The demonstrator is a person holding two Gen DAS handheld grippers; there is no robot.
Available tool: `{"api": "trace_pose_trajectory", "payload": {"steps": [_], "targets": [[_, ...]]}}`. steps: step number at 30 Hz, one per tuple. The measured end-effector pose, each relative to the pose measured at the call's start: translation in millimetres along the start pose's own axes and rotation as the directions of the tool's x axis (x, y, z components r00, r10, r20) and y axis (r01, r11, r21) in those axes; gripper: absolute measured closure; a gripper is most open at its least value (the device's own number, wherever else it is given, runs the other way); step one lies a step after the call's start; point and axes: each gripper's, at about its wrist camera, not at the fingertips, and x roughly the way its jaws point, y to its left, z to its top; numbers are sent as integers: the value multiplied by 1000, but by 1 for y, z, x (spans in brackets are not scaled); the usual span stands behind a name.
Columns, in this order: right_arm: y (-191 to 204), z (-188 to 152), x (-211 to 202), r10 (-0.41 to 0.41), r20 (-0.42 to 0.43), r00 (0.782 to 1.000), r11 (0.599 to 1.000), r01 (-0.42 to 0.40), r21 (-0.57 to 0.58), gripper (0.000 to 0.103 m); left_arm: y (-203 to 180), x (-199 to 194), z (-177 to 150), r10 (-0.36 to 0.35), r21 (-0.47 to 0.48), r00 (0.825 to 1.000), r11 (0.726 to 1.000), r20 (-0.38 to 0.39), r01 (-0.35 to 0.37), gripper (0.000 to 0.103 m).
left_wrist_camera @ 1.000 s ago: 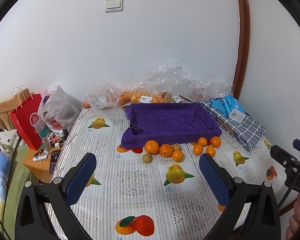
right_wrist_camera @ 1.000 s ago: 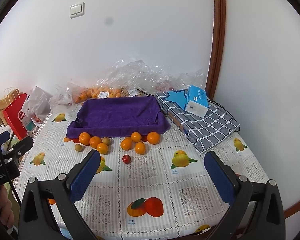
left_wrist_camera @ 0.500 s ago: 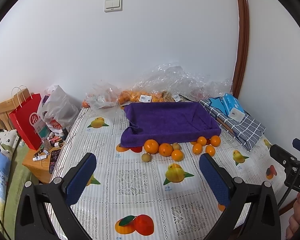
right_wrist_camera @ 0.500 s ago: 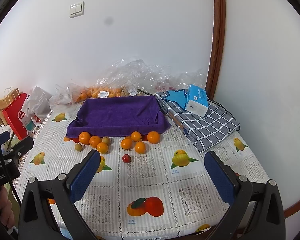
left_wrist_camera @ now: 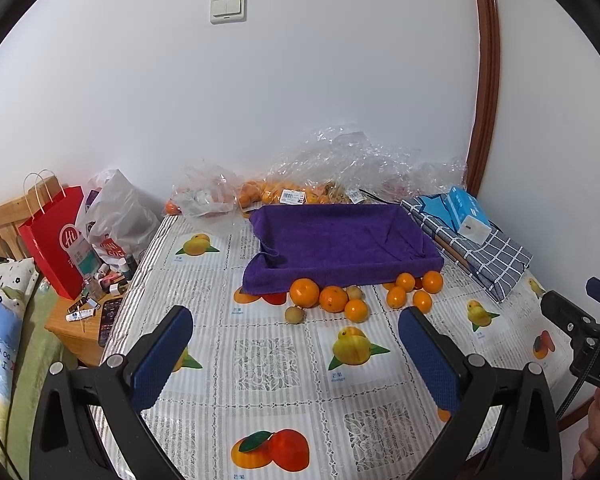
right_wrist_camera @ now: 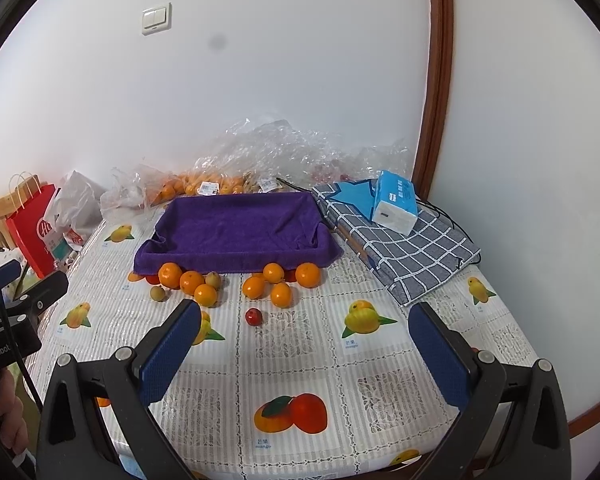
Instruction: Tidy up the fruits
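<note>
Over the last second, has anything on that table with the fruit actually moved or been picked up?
Almost nothing. The left gripper and the right gripper stay open and empty above the tablecloth; the left view only drifted a touch. The oranges, the small red fruit and the purple tray lie where they were, tray still without fruit.

Your left gripper (left_wrist_camera: 296,354) and right gripper (right_wrist_camera: 306,350) match: black plastic frames with triangular cut-outs, silver screws at the pivots, blue textured finger pads (right_wrist_camera: 170,354). White lettering marks each body, black cables trail alongside, and your bare-skinned fingers (left_wrist_camera: 590,436) show.
</note>
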Motion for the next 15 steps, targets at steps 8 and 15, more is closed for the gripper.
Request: {"api": "trace_pose_trajectory", "payload": {"steps": [8, 15], "targets": [[-1, -1, 1, -3, 2, 1000, 1000, 3, 14, 1, 1, 0, 1, 4, 2, 1000, 1000, 1, -4, 0], [-1, 2, 4, 3, -4, 1000, 1000, -3, 12, 1, 3, 2, 5, 0, -11, 1000, 1000, 0, 0, 0]]}}
